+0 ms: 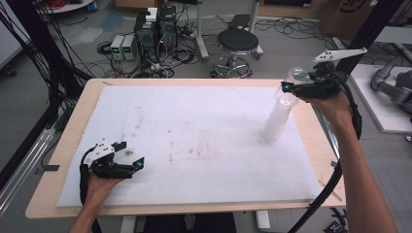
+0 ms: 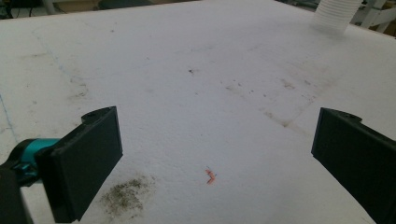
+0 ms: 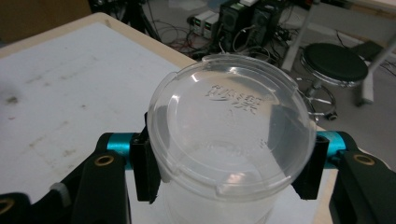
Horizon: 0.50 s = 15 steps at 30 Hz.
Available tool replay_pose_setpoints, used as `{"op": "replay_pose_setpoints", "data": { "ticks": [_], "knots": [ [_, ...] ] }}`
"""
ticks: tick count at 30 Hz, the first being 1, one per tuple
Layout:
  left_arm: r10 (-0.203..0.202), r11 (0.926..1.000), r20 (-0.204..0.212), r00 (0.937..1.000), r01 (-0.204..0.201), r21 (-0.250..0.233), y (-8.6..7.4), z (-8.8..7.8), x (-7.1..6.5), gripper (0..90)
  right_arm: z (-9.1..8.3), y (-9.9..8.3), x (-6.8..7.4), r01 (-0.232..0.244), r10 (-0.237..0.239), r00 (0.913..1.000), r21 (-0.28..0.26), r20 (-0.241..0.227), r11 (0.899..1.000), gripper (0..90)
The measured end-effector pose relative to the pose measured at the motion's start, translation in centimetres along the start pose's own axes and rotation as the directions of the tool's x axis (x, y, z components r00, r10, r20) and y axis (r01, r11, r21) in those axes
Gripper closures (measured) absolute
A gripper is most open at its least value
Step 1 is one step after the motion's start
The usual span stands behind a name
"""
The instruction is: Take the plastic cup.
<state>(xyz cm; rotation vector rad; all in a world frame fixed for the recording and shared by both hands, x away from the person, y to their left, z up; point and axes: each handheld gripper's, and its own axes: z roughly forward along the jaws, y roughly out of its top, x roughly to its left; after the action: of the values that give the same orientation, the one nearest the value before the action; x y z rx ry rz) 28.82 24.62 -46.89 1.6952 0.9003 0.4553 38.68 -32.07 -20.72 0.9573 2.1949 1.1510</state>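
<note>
Legend. The right gripper (image 1: 291, 90) grips a tall stack of clear plastic cups (image 1: 278, 121) just under its lidded top, near the far right corner of the desk (image 1: 63, 160). The stack leans: its foot sits on the white foam sheet (image 1: 194, 141) that covers the desk, in from the right edge, while its top tilts toward the far right corner. In the right gripper view the two black jaws press on opposite sides of the topmost cup (image 3: 224, 196), directly below the rim of a clear domed lid (image 3: 233, 135) with raised lettering. Whether the foot of the stack is touching the sheet or is just above it cannot be told.

The left gripper (image 1: 127, 156) rests near the near left corner, jaws standing wide with nothing between them. Its own view looks across bare, stained foam and a small orange scrap (image 2: 210, 176), with the foot of the stack (image 2: 334, 14) at the far side.

Handling, as a judgement. The cups look thin-walled and light, so weight is no concern, but the walls should flex and may crack or dent under a hard squeeze. The surface is smooth and probably slippery. Nested cups can slide apart, so a grip on the top cup alone may carry only part of the stack. The stiffest place to hold is just under the rolled rim, where the jaws now sit. A second hold low on the stack would steady it.
</note>
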Motion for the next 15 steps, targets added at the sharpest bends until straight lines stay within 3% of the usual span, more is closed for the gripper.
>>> {"op": "replay_pose_setpoints", "data": {
  "ticks": [1, 2, 5, 6, 10, 11, 15],
  "knots": [
    [0.000, 1.0000, 0.000, 1.0000, 0.000, 0.000, 0.0, 0.0, 0.0, 1.8, 0.0, 0.0, 0.0, 0.000, 0.000, 1.0000, 0.000, 0.000, 1.000, 39.5],
    [0.001, 1.0000, 0.000, 1.0000, -0.001, -0.002, 0.0, 0.0, 0.0, 1.7, 0.0, 0.1, 1.2, 0.007, -0.007, 0.9997, -0.022, -0.024, 1.000, 39.6],
    [0.001, 1.0000, 0.001, 1.0000, -0.001, 0.001, 0.0, 0.0, 0.1, 1.7, 0.1, 0.0, 2.1, 0.018, -0.020, 0.9987, -0.046, -0.047, 0.999, 39.7],
    [0.001, 1.0000, 0.003, 1.0000, -0.001, 0.001, 0.0, 0.0, 0.1, 1.7, 0.3, -0.1, 3.4, 0.024, -0.030, 0.9964, -0.074, -0.080, 0.997, 39.9],
    [-0.003, 1.0000, 0.004, 1.0000, 0.003, 0.002, 0.0, 0.0, 0.1, 1.7, 0.6, -0.4, 5.1, 0.038, -0.048, 0.9926, -0.091, -0.112, 0.995, 40.1],
    [-0.001, 1.0000, 0.005, 1.0000, 0.001, 0.003, 0.0, 0.0, 0.1, 1.7, 1.0, -0.7, 6.3, 0.041, -0.057, 0.9882, -0.111, -0.142, 0.993, 40.2],
    [-0.001, 1.0000, 0.005, 1.0000, 0.001, 0.002, 0.0, 0.0, 0.1, 1.7, 2.0, -1.5, 8.5, 0.037, -0.063, 0.9788, -0.134, -0.195, 0.990, 40.2]
  ]
}}
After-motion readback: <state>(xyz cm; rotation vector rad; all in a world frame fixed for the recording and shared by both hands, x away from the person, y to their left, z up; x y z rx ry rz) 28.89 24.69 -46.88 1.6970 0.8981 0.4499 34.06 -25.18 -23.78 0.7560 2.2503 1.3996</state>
